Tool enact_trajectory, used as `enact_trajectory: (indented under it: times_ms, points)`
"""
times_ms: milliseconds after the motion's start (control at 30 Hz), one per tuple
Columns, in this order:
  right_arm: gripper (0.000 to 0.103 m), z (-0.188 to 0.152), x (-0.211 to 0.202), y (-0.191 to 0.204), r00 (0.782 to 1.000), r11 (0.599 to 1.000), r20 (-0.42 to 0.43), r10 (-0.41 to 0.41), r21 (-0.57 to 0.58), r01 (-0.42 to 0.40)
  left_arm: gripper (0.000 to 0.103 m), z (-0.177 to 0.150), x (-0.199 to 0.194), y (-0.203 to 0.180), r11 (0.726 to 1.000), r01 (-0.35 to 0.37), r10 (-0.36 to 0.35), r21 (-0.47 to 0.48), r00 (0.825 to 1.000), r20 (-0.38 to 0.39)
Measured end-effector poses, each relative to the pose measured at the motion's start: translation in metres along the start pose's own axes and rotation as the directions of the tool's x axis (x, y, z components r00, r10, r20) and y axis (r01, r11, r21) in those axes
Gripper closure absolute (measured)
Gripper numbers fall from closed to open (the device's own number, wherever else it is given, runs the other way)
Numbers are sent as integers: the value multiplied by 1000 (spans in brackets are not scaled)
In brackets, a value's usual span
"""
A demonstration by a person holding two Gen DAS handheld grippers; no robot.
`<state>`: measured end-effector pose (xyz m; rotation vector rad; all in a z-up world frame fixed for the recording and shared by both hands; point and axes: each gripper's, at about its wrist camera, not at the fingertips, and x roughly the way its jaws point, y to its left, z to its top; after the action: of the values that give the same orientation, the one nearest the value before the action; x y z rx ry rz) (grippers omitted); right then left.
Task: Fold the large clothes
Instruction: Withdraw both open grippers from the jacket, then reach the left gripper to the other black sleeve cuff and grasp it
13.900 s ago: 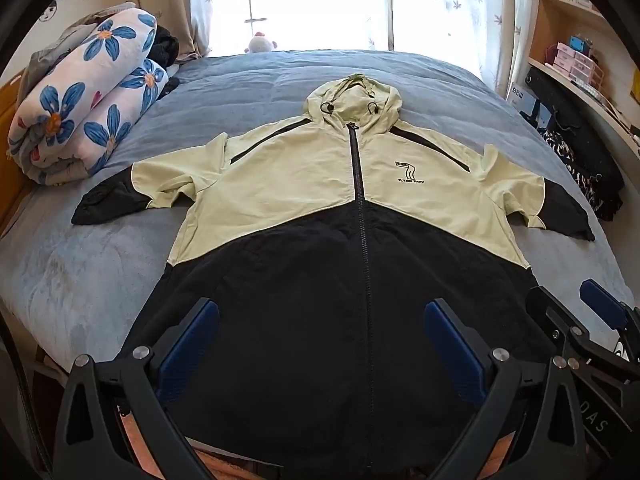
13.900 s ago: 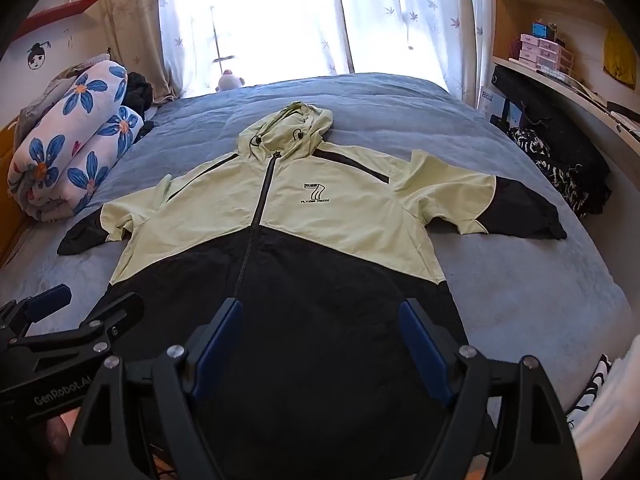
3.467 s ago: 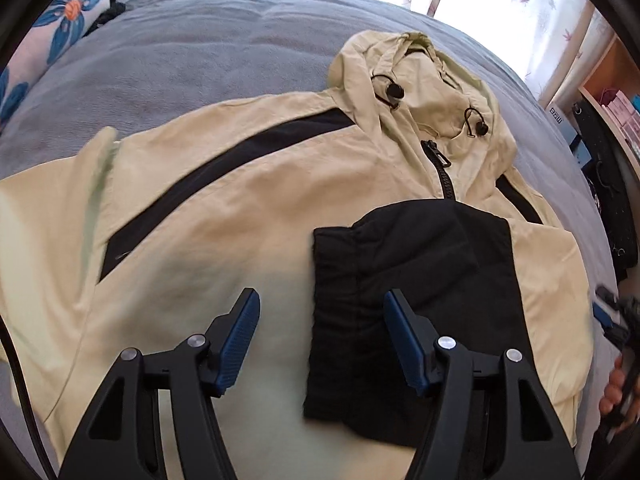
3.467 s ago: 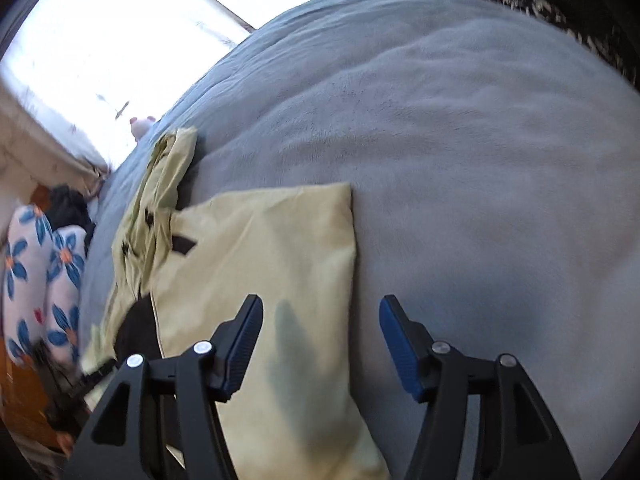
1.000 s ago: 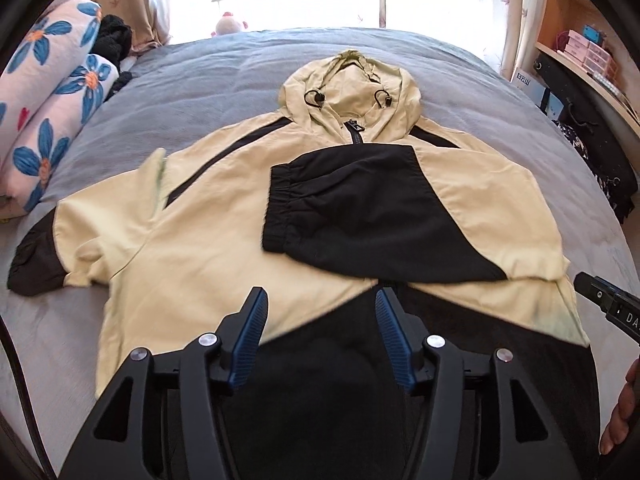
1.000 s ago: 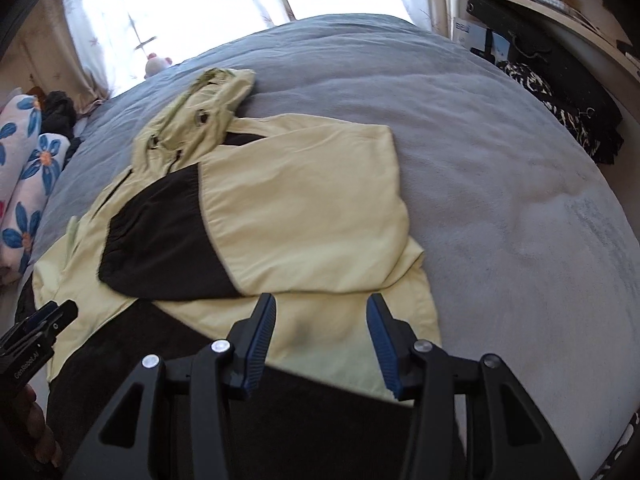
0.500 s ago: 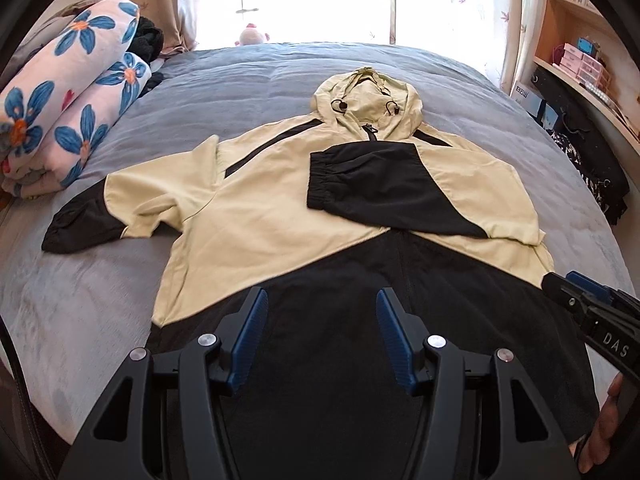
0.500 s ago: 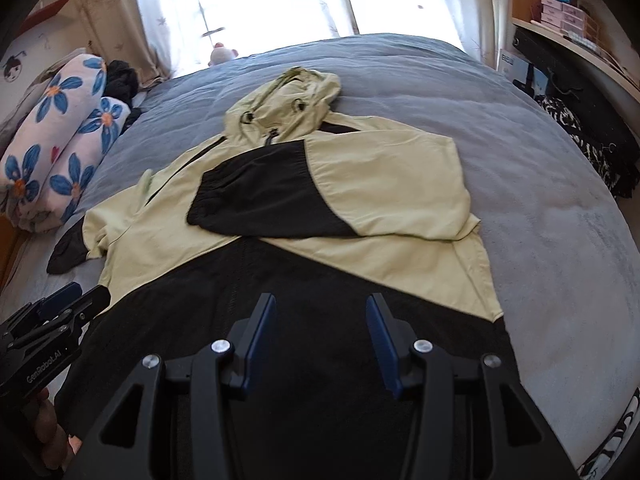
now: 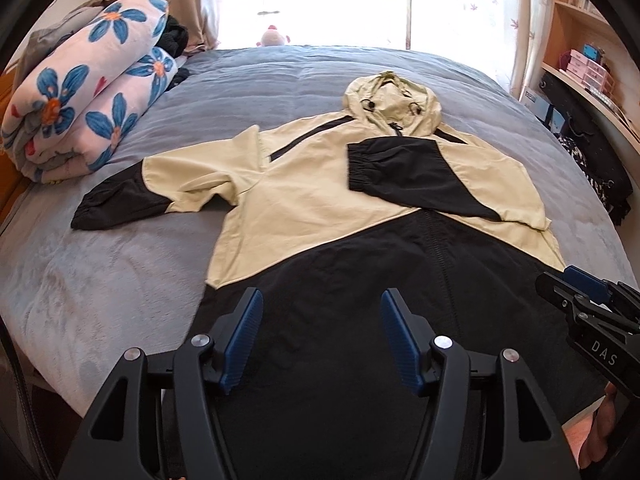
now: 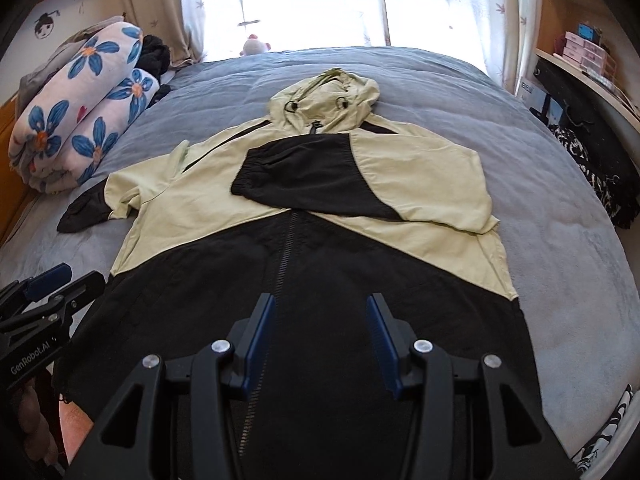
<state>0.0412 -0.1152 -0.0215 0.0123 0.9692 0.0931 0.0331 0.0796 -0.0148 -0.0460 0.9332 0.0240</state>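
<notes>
Grippers sit low in both wrist views, each pointing steeply down over the black hem of the jacket (image 9: 320,208). The left gripper (image 9: 322,338) fills the bottom of its own frame; its jaws have just been opening a little and stand apart with nothing between them, the blue pads (image 9: 242,338) hanging over dark cloth without touching it. The right gripper (image 10: 322,340) holds the same pose at the bottom centre of its frame, jaws moderately apart and empty, above the zip line. Each gripper also shows in the other's view: the right one at the lower right edge of the left view (image 9: 588,304), the left one at the lower left edge of the right view (image 10: 44,300), with fingers of the person's hand (image 10: 34,428) just visible beneath it.

The jacket, pale yellow above and black below, lies face up across the middle of the bed (image 9: 280,76), hood (image 9: 394,102) toward the window (image 9: 336,0) at the top of the frame. One sleeve (image 9: 420,176) is folded across the chest, its black cuff near the zip; the other sleeve (image 9: 132,196) lies spread toward the left edge of the frame.

The bed carries a grey-blue fleece cover. A rolled floral quilt (image 9: 84,100) rests at upper left, with dark clothing behind it. A small plush toy (image 9: 274,36) sits at the far edge under the bright, curtained window. Wooden shelves (image 9: 588,64) with small boxes run along the upper right, above a heap of black and patterned fabric (image 9: 596,168).
</notes>
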Motion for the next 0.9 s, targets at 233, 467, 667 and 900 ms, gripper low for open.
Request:
enact_trajectory:
  times_ms: [233,467,667,900]
  points:
    - [56,11,18,31,1000,999,-2,13,-34,-13,43,1,11,44,998,-43,43,-50,999,-12]
    - [56,30,47,71,999,997,0,45,-57,-45,42,11,43,114,986,-3,-7,-164,998,-60]
    - [56,52,82,113,997,993,-22,71,-89,-73,42,20,80,189,961,11,-32,-276,997,-72]
    - [56,75,119,170,993,983,-34,109,-146,-112,43,20,129,259,928,-31,-6,-372,995,-97]
